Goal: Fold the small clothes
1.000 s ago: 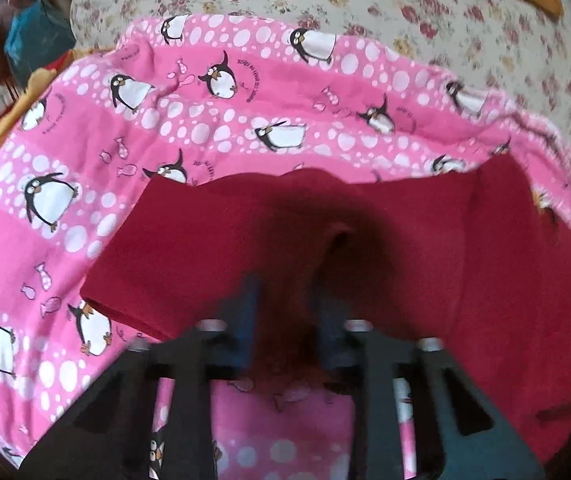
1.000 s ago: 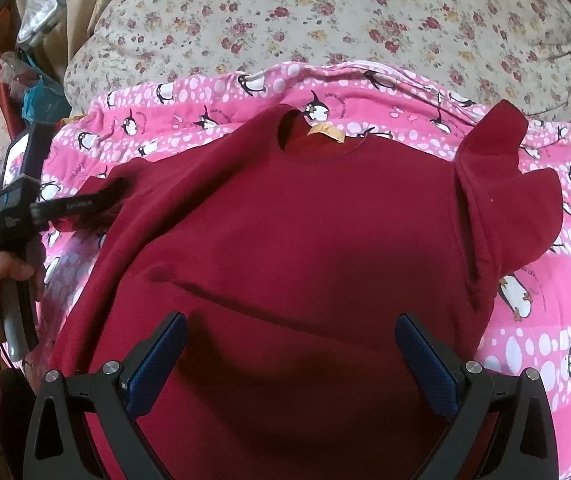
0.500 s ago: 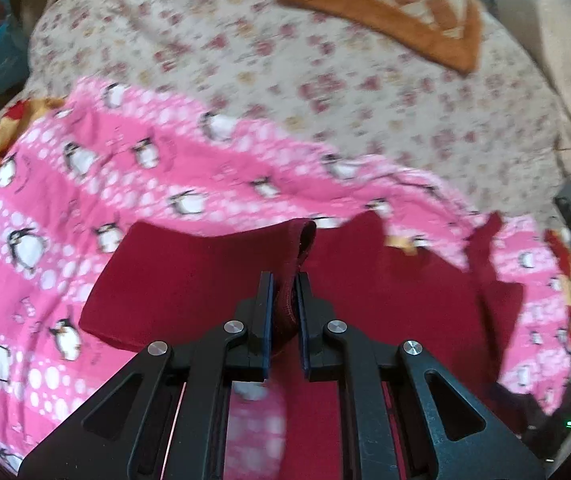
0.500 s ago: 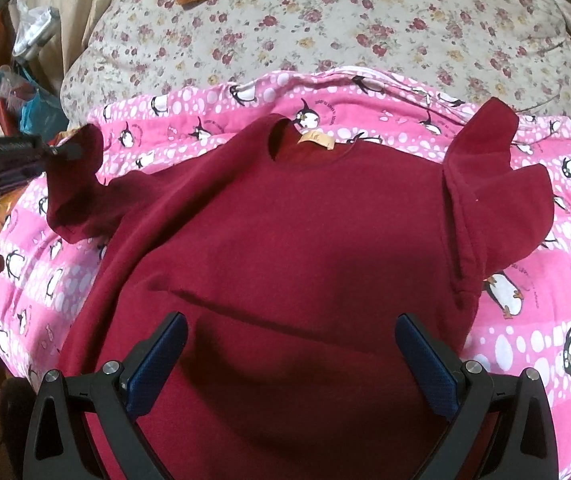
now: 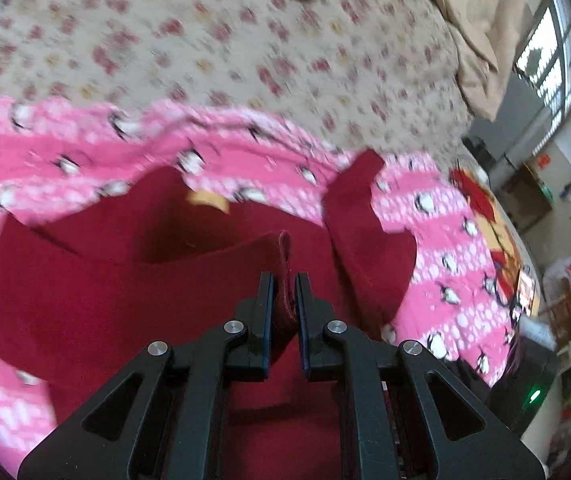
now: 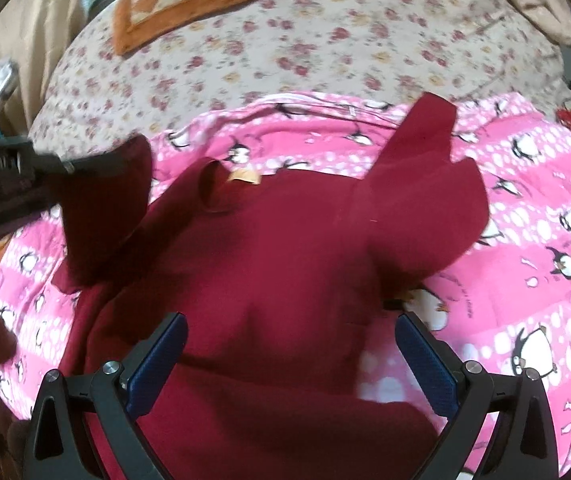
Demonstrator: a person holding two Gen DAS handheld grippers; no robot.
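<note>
The dark red shirt (image 6: 285, 264) lies front-down, or at least collar up, on the pink penguin blanket (image 6: 525, 240), which covers the near part of the floral bedspread (image 6: 285, 48). All places below are given relative to the shirt's collar tag (image 6: 243, 178).

Left gripper (image 5: 284, 304): jaws pinched together on the edge of the sleeve (image 5: 283, 248), holding it off the blanket. In the right wrist view the same sleeve (image 6: 101, 216) hangs up and left of the tag, with the gripper coming in from the left edge. My guess is it's held by the cuff so the sleeve can swing across the body below the tag without bunching.

Right gripper (image 6: 291, 364): jaws wide apart, nothing between them, hovering over the shirt body well below the tag. Likely parked there to pin or smooth the body while the sleeve comes over.

The other sleeve (image 6: 425, 184), right of the tag, is flipped up and creased, not folded in yet. It probably needs the same treatment.

Risk: a one-point pinch lets the sleeve twist. Frames are motion-blurred, so the seam detail is unclear.
</note>
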